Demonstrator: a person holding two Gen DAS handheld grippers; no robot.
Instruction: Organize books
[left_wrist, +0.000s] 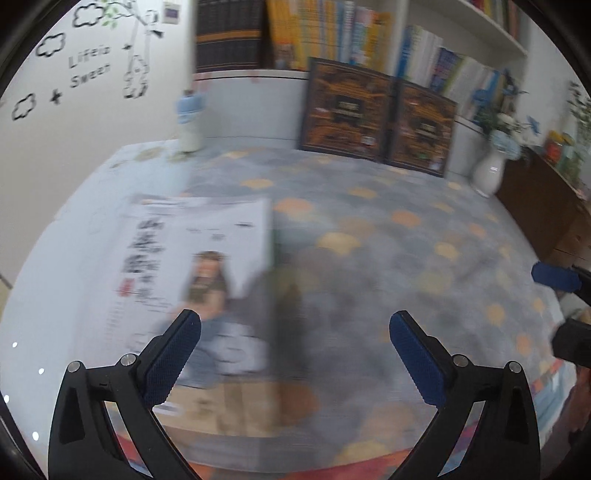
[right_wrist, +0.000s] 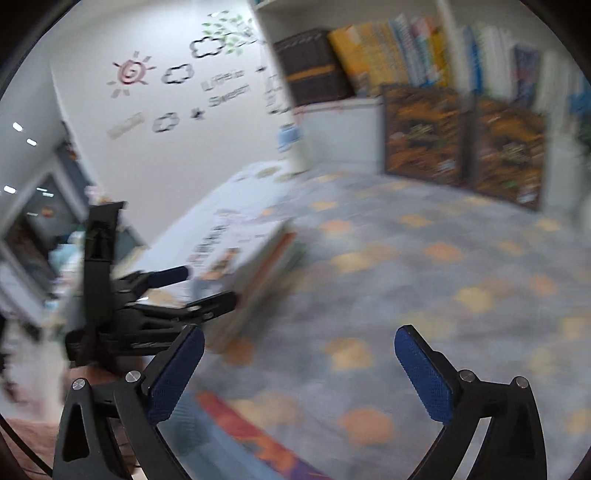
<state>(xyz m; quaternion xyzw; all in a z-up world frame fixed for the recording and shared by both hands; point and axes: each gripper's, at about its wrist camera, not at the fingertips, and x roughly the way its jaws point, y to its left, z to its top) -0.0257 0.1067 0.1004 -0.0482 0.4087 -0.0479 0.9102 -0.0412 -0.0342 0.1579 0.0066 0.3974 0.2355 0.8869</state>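
Tablecloth (left_wrist: 388, 236): grey-blue with orange and yellow blobs. Top book (left_wrist: 199, 258) of the stack: white cover, black lettering, a red mark, photo of a figure in a dark top. Two standing books (left_wrist: 376, 114): brown-orange ornate covers. Vase (left_wrist: 489, 171): white. Gripper pads (left_wrist: 173, 362): blue, textured, on black fingers.

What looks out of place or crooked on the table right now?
Nothing clearly does. The book stack lies flat on the patterned cloth, and the two brown books stand upright against the shelf. Motion blur hides finer misalignment.
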